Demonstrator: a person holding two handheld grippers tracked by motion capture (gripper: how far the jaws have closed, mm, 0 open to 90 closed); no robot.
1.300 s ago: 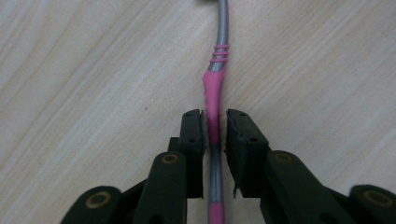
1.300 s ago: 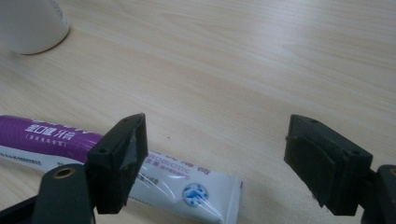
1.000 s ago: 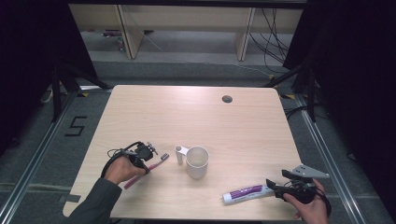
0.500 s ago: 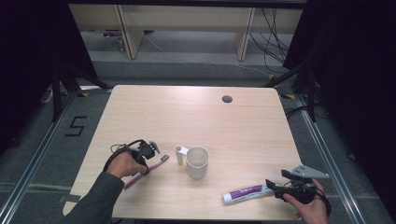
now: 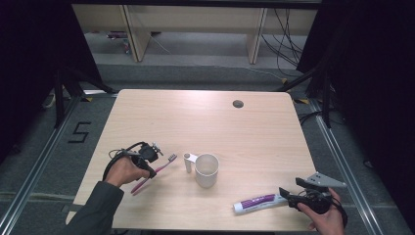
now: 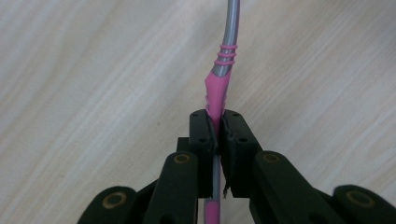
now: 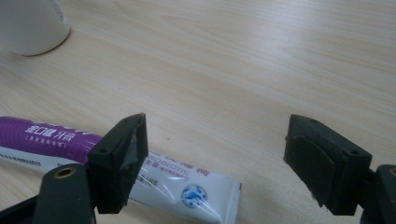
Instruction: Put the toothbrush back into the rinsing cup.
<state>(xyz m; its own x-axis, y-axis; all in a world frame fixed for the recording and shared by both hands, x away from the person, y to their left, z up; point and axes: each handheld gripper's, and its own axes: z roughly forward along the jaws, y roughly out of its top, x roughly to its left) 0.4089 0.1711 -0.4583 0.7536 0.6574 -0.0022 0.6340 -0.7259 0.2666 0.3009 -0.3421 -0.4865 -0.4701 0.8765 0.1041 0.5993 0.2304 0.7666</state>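
At the left of the high view, the left gripper sits over the near-left part of the tabletop, carried by a hand that comes in from the bottom edge with a dark sleeve behind it. Its jaws are clamped tight on a pink toothbrush. In the left gripper view the two black pads press on the pink grip section of the handle, and the grey neck with three pink rings runs on above them, over the wood. In the high view the toothbrush slants, with its bristle head toward the cup and its tail end toward the near edge of the tabletop.

Just to the right of the brush head stands a white cup, upright, with its handle turned toward the toothbrush and its mouth open upward. A small dark round hole lies in the far part of the tabletop, well apart from everything else.

Farther right, near the front edge, a purple and white toothpaste tube lies flat, its cap end toward the cup side. The right gripper rests at the tube's crimped tail. In the right gripper view its jaws stand wide apart with nothing pressed between them; the left pad sits in front of the tube, and the white crimped end lies between the two jaws on the wood. The base of the cup shows at the upper left corner of that view.
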